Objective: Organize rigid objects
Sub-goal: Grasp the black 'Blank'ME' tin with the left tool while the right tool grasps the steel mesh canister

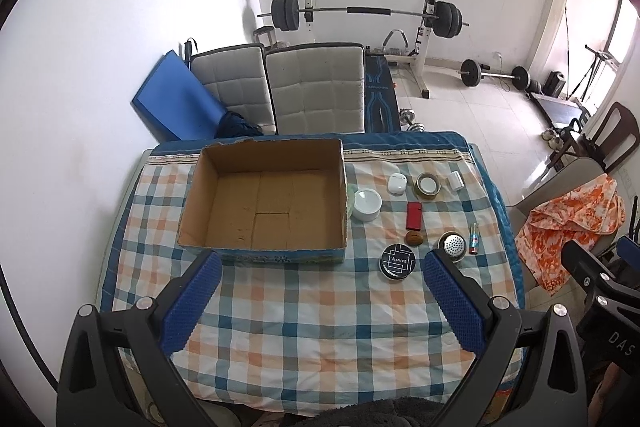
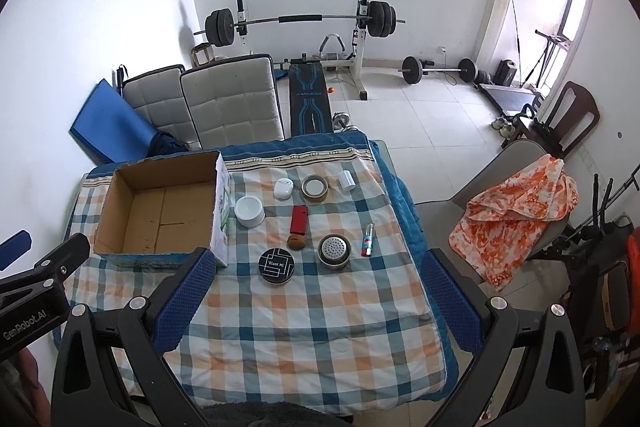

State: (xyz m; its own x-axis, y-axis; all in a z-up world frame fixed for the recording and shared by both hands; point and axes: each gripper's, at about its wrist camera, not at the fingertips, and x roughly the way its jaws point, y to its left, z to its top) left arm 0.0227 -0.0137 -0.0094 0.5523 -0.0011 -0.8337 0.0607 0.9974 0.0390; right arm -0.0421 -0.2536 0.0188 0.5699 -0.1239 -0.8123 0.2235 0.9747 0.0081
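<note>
Box (image 1: 264,203), brown cardboard with its top open and nothing inside, sits on the checked cloth (image 1: 320,327) that covers the tabletop. Everything else lies on the cloth to the right of the box. Touching or just beside its right wall is a white round jar (image 1: 367,205). Further right and toward the far edge stand a white earbud case (image 1: 397,183), a tape roll (image 1: 428,185) and a small white cylinder (image 1: 455,181), in a row. Nearer than that row, a red flat case (image 1: 414,215) lies right of the jar, with a small brown lump (image 1: 414,238) just at its near end. Nearest of all, level with the box's front wall, is a black round tin (image 1: 397,261) with white lettering; right of it is a metal perforated lid (image 1: 452,246), then a small bottle (image 1: 474,243) lying beside that.

Left gripper (image 1: 322,303) hangs above the near part of the cloth, in front of the box, jaws spread wide and holding nothing. Right gripper (image 2: 316,301) hangs over the cloth right of the box, on the near side of the tin, jaws likewise spread wide and free. In the right wrist view the left gripper's black body shows at the left edge.
</note>
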